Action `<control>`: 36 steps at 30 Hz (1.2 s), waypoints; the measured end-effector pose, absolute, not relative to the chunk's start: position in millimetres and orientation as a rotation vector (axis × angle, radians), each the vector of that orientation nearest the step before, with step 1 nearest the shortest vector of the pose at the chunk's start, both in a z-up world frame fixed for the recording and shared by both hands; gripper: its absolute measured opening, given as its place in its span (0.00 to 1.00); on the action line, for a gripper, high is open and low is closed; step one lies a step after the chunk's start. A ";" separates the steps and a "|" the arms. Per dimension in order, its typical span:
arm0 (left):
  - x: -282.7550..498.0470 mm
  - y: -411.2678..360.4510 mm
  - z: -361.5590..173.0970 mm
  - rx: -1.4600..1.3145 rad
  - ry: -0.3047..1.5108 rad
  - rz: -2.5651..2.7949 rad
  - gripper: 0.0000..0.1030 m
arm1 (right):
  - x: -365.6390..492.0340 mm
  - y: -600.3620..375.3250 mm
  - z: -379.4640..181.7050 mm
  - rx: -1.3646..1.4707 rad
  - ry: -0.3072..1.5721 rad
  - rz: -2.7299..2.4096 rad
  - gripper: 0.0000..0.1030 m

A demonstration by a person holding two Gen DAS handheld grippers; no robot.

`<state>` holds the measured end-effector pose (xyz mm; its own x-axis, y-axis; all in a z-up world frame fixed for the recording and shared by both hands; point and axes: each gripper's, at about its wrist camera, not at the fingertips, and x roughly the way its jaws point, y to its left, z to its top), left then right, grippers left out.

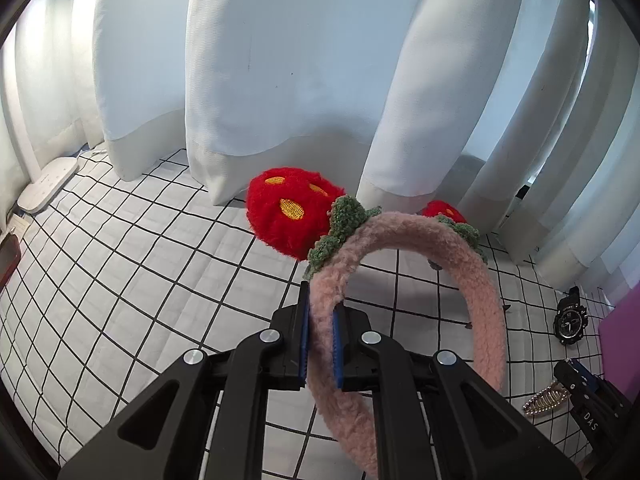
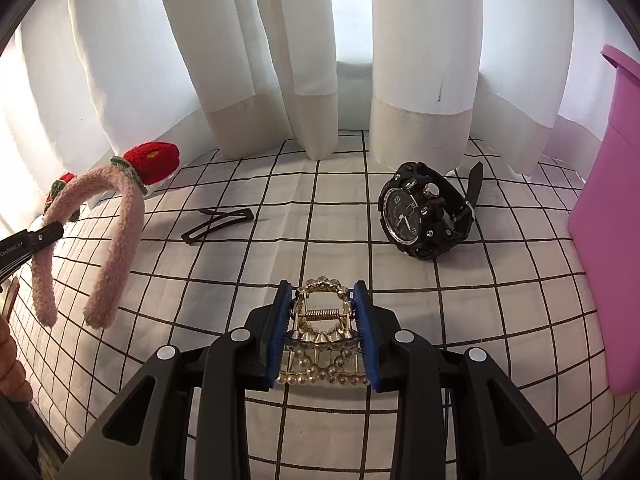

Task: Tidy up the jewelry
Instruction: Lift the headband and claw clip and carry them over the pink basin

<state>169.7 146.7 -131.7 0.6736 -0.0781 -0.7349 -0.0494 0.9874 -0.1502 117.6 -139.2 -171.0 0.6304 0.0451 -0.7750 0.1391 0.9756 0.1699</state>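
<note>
- Pinching the pink headband point(image 1: 404, 232) in my left gripper point(image 1: 320, 344), clear of the checked cloth point(image 1: 160, 280), ready to sort.
- My right gripper point(image 2: 324, 336) clamps the pearl claw clip point(image 2: 322, 316) sideways; watch point(image 2: 424, 210) and purple bin point(image 2: 608, 216) wait nearby.

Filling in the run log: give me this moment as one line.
left tongs: shut on pink headband | right tongs: shut on pearl hair claw | on checked cloth: black watch, dark hair clip | purple bin at right

left hand-held gripper point(image 1: 321, 346) clamps pink headband point(image 1: 478, 280) above checked cloth point(image 1: 140, 280).
</note>
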 end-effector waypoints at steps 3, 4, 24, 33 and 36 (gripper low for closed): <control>167.5 148.1 -132.1 -0.161 0.836 -0.016 0.09 | 115.7 -136.6 -172.6 0.215 0.897 -0.056 0.30; 168.1 149.3 -133.9 -0.161 0.839 -0.014 0.09 | 115.8 -135.3 -173.3 0.214 0.899 -0.055 0.30; 163.7 151.5 -142.9 -0.163 0.876 -0.018 0.10 | 114.1 -120.1 -201.4 0.173 0.895 -0.058 0.38; 161.5 153.0 -139.2 -0.168 0.870 -0.013 0.10 | 108.2 -121.2 -188.1 0.176 0.856 -0.034 0.30; 160.4 151.6 -135.3 -0.166 0.861 -0.019 0.10 | 108.8 -123.0 -179.1 0.189 0.836 -0.031 0.30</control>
